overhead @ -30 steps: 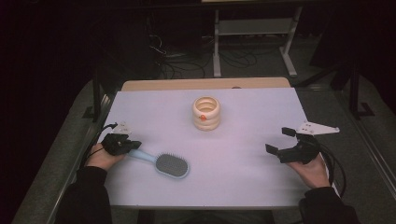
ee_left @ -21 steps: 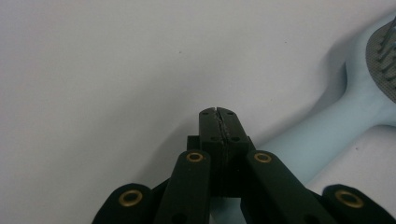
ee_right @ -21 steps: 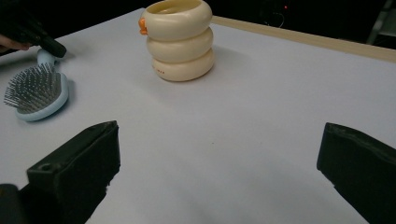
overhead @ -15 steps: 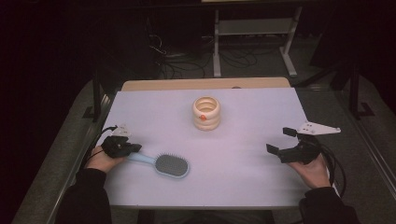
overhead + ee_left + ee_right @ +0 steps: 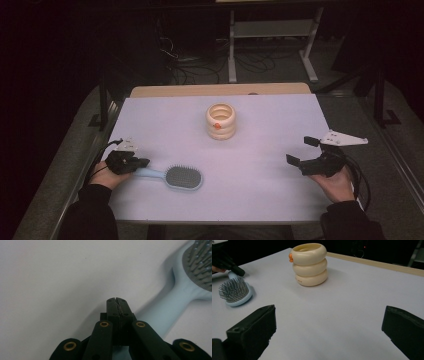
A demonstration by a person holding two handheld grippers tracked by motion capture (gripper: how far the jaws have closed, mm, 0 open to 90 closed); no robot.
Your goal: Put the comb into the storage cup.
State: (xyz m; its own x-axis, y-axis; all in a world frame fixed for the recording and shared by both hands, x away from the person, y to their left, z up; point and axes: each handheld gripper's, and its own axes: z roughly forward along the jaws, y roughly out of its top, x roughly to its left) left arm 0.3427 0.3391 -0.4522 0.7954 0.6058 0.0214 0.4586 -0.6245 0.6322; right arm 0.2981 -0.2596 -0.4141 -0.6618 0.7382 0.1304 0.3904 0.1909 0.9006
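Left gripper [image 5: 131,162] near the counter's [image 5: 260,210] left edge – fingers pressed together on nothing, brush [image 5: 175,176] handle just beside them. Right gripper [image 5: 302,152] by the right edge, fingers wide; bare counter ahead of them up to the cream ringed cup [image 5: 221,121] – can't tell its contents.

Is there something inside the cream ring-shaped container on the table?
The cream container is open at the top; the high view shows pale inner wall only, nothing sticking out. Its bottom is hidden by the rim, so a small item there cannot be excluded. An orange piece sits outside.
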